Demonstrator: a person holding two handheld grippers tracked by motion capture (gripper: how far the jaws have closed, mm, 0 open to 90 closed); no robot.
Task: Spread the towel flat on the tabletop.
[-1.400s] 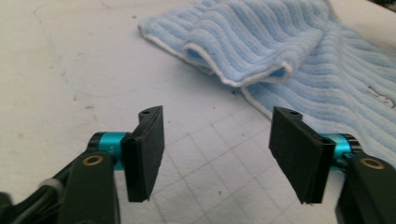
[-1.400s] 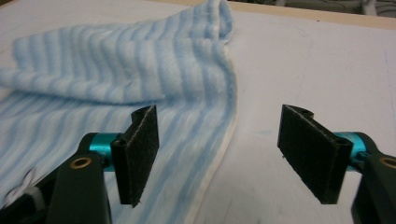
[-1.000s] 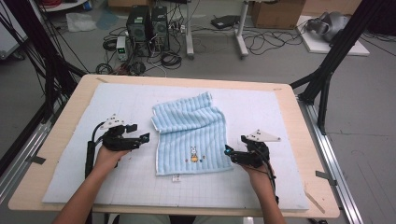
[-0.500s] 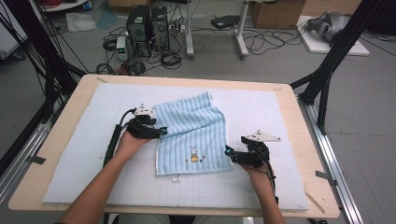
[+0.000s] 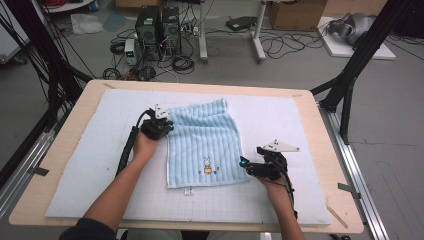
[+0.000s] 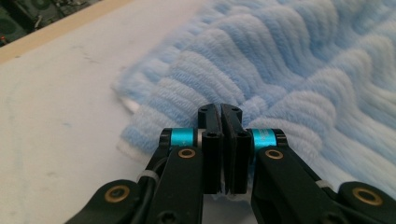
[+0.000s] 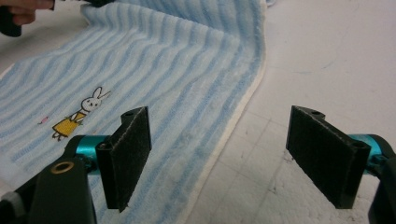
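Left gripper (image 6: pixel 221 112) fingers just clamped on towel (image 5: pixel 205 142) corner; right gripper (image 7: pixel 219 154) fingers apart

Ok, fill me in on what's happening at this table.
A person works a light blue striped towel on a white mat with a gripper in each hand. The left gripper has just been closing and now stands shut at the towel's far left corner, with cloth bunched around its jaws. The right gripper rests open at the towel's near right edge, one jaw over the cloth and one over the mat.
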